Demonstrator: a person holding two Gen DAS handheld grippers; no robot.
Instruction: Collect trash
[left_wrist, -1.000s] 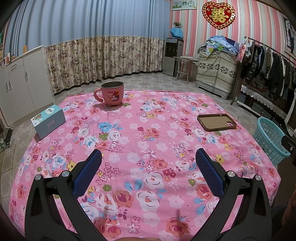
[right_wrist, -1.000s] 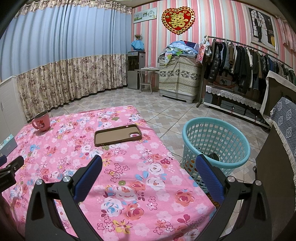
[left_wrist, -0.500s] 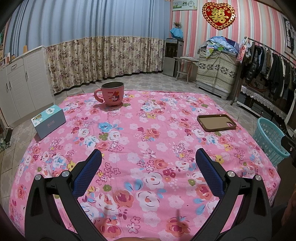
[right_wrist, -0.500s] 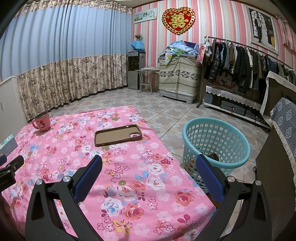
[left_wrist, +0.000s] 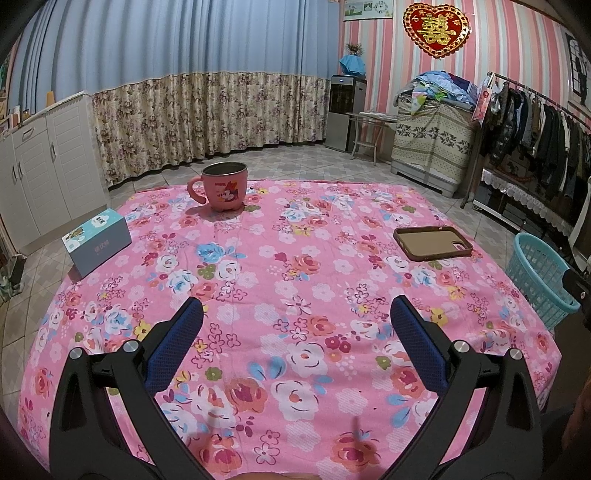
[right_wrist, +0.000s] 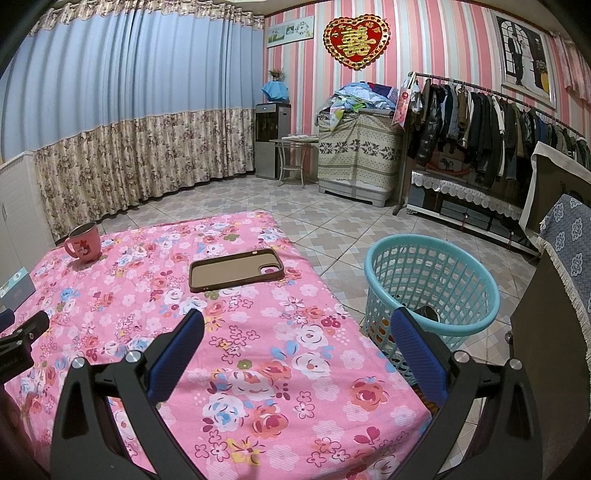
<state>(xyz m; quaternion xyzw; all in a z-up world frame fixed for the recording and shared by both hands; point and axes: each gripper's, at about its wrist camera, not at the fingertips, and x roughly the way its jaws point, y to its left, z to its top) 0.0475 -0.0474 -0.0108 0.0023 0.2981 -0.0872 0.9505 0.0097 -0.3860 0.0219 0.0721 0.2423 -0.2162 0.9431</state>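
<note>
**A:** Where do I stand on the trash run?

**B:** I judge it nearly finished, or between items. My left gripper (left_wrist: 295, 332) hangs over the near part of the table (left_wrist: 295, 266), fingers wide apart, nothing between them. My right gripper (right_wrist: 295, 339) is the same: spread, empty, aimed across the table's corner toward the basket (right_wrist: 432, 291).

**A:** And the trash itself?

**B:** I see no loose scrap on the cloth. Something dark lies at the bottom of the basket, on the floor just beside the table's right edge; I cannot tell what it is. On the table there is only a cup (left_wrist: 223, 186) at the far side, a box (left_wrist: 96, 242) at the left edge, and a phone case (left_wrist: 432, 242) toward the right, all well apart.

**A:** So the next move?

**B:** If anything counts as trash, I would guess the box, nearest my left gripper. That calls for reaching left and closing across its narrow sides, then carrying it over the table to the basket. Cup and case I would leave.
</note>
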